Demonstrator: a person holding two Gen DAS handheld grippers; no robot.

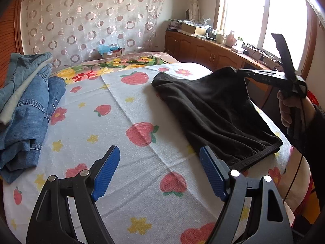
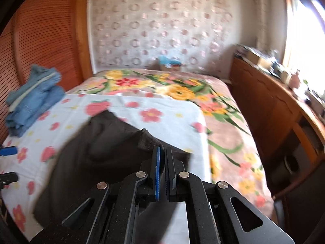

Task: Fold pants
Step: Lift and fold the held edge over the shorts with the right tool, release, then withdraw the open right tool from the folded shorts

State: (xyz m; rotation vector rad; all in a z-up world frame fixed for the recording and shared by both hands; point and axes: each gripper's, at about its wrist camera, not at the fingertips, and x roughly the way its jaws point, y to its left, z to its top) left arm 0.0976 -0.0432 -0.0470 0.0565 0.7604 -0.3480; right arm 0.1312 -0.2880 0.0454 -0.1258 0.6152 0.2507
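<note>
The right tool is pinched tight on a corner of the black pants, its two fingers nearly meeting with a nub of dark cloth caught between them. From that grip the fabric slopes down and away to the tool's left, where the rest of the garment lies on the strawberry-print towel spread over the bed. Seen from the other side, the held corner is lifted clear of the bed while the waistband end nearest the person rests flat.

The left tool hangs wide open and holds nothing, its blue pads above bare towel. The waistband edge lies just to its right, close to that right-hand finger but not between the two.

Farther to the left tool's left, well apart from the pants, sits a heap of blue jeans. Beyond the towel the floral blanket runs on to the curtained wall.

My guess is a fold is just being started: one corner raised, the other side not yet taken. The next move probably calls for the open tool to shift right and close on the near edge, so both can carry the cloth over evenly. The right-hand view is blurred, so finer creases are beyond telling.
</note>
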